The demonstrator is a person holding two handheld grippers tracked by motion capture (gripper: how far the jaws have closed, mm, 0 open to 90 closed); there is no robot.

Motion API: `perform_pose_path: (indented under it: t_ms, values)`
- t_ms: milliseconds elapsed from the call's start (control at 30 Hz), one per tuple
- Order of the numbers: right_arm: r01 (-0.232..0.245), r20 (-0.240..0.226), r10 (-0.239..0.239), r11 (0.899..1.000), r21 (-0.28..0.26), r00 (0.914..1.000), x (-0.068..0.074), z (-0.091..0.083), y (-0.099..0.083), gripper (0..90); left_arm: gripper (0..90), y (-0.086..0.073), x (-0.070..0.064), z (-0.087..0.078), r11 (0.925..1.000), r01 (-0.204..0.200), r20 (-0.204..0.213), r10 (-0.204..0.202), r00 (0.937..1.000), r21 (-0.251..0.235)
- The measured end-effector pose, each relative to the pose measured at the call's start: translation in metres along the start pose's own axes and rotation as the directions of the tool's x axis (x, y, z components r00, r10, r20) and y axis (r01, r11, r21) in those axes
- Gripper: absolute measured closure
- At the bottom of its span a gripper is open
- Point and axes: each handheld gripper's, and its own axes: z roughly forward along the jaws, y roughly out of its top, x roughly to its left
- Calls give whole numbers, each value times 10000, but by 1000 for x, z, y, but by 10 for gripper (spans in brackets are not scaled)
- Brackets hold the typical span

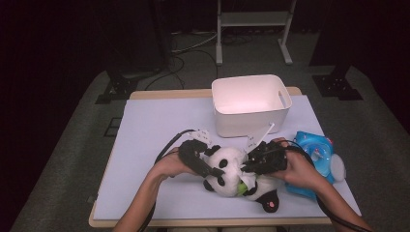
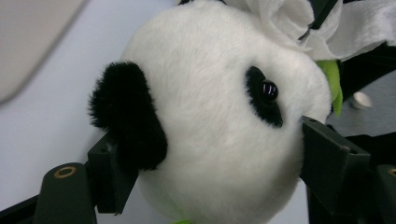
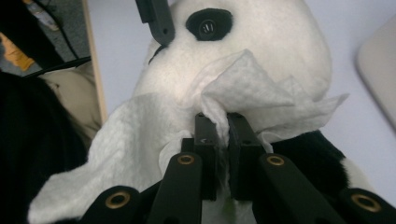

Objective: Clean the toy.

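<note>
The left tool (image 2: 205,163) hugs the panda (image 2: 210,116) by its head — the right tool (image 3: 219,122) pinches a tissue (image 3: 243,88), wiping its face. Next: small, soft rubs.

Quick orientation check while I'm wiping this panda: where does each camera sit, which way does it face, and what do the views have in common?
High view: above the person's side, facing forward and down on the table; forearms, both hands, white bin.
Left gripper view: rides the left gripper, facing the panda head clamped between its jaws.
Right gripper view: rides the right gripper, facing the panda's face; jaws pinch a white tissue.
Shared: panda and tissue appear in all three.
</note>
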Motion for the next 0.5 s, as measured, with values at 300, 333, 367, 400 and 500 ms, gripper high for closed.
perform_pose_path:
  t_ms: [300, 333, 367, 400, 500]
  values:
    - [19, -179, -20, 10000, -76, 9998, -8, 2, 18, 833, 233, -4, -7, -18, 9999, -122, -859, 116, 9962, -64]
    - [-25, -227, 23, 9999, -99, 9997, -8, 1, 20, 833, 233, -5, -8, -18, 9998, -187, -892, 181, 9959, -60]
    - [-33, -323, 26, 9997, -225, 9995, -7, 0, 22, 833, 233, -6, -9, -18, 9997, -201, -885, 190, 9959, -121]
    - [-56, -438, 38, 9992, -402, 9990, -7, -2, 24, 833, 233, -7, -10, -18, 9996, -237, -874, 222, 9959, -164]
    - [79, -444, -99, 9989, -456, 9990, -5, -4, 35, 831, 233, -6, -14, -18, 9992, -344, -976, 324, 9947, -189]
